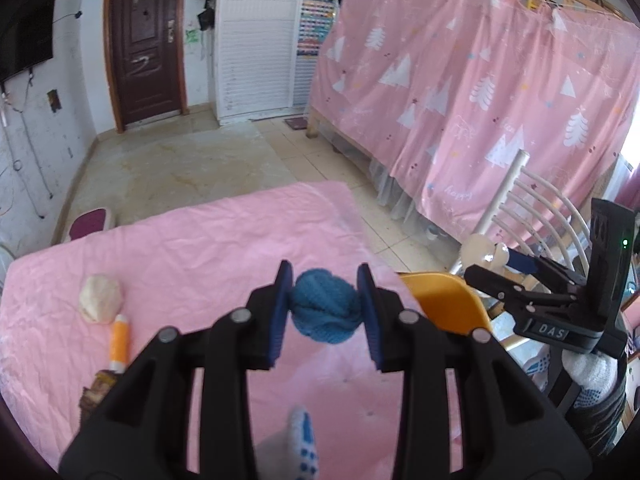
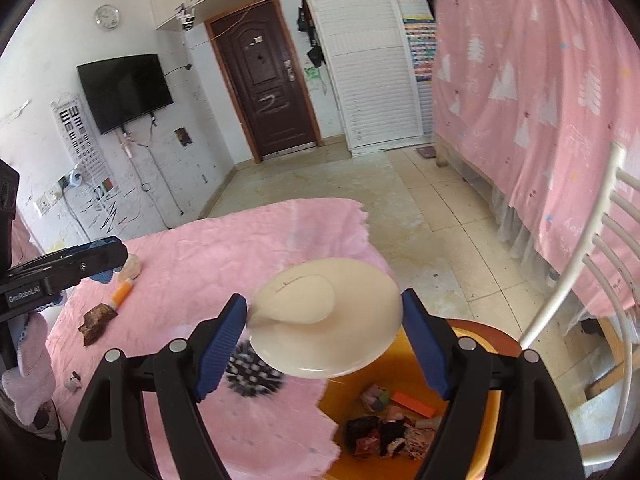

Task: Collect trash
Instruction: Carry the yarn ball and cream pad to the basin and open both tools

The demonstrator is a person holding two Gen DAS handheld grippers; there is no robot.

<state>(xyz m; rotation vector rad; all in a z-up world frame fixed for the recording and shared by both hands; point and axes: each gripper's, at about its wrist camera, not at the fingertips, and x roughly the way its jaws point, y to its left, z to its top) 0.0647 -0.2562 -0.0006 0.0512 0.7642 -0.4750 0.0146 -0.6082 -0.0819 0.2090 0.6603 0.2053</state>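
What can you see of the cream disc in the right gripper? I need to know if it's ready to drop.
The cream disc is a smooth, glossy, rounded thing, like soft plastic or rubber, with a teardrop-shaped raised part on top and a thin dark line across it. It lies nearly flat between the blue pads of the right gripper, which press its two sides. It hangs partly over the orange bin that holds trash, at the edge of the pink cloth.

- Your left tool (image 1: 324, 312) is pointing forward and down, its blue pads clamping a blue knitted ball (image 1: 325, 307).
- Your right tool (image 2: 324, 334) is angling down too, jaws set wide, gripping a cream disc (image 2: 326, 318) by its edges.
- Your gloved hand (image 1: 590, 372) is holding the right tool's handle.
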